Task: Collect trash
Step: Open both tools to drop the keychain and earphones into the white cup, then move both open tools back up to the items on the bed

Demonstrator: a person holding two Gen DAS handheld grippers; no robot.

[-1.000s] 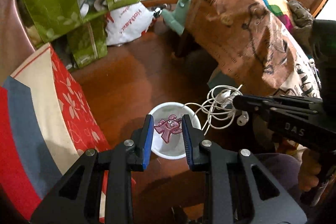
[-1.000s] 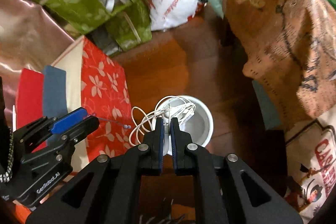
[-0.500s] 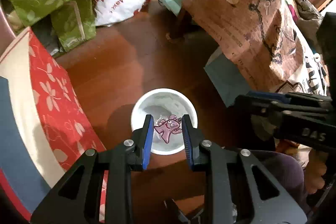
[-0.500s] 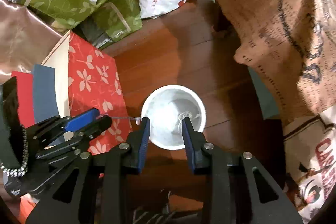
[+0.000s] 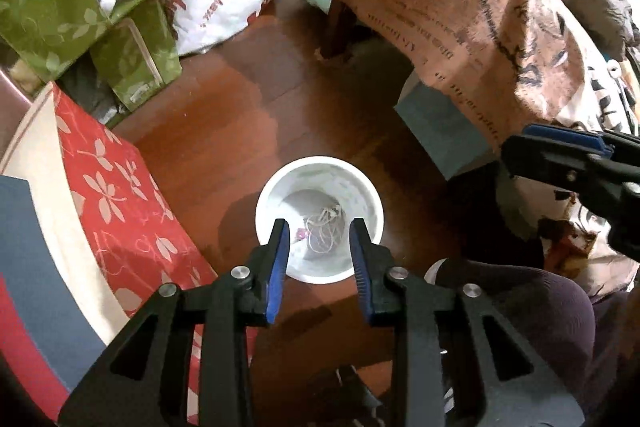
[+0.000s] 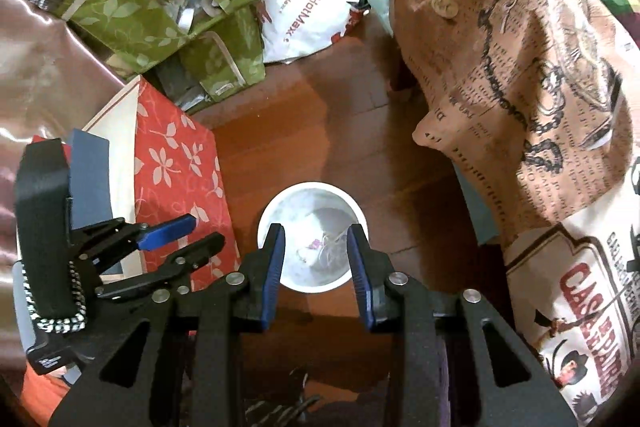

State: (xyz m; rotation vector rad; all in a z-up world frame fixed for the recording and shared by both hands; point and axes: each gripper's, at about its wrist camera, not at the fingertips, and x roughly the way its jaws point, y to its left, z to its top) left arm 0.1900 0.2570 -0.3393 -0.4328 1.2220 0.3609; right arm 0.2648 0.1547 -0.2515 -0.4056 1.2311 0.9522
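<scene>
Nearest the left wrist camera, the left gripper [image 5: 319, 245] is held above the floor with its blue-lined fingers [image 5: 277, 259] spread apart and nothing between them. Nearest the right wrist camera, the right gripper [image 6: 316, 253] is likewise spread and empty, its blue-lined fingers [image 6: 273, 259] framing the same target from above. Directly below both claws stands the white bin [image 5: 264, 211], upright on the wooden floor [image 5: 248, 115]; at its bottom lie a tangled white cable [image 5: 325, 229] and a small pink scrap [image 5: 301, 235], both fully inside the rim. In the right wrist view the bin [image 6: 267, 217] shows the same cable [image 6: 332, 247] and pink scrap [image 6: 313, 244] on its base. Each gripper also appears in the other's view: the right gripper [image 5: 560, 155] at the right edge, well apart from the bin, and the left gripper [image 6: 176, 239] at the left, over the fabric. Just beside the bin on its left lies a red floral fabric [image 5: 116, 187]. Farther right hangs a brown printed cloth [image 5: 460, 7], with a grey-blue box [image 5: 440, 123] beneath its edge. At the far side sit green leaf-patterned bags [image 5: 52, 3] and a white plastic bag [image 5: 216, 3].
</scene>
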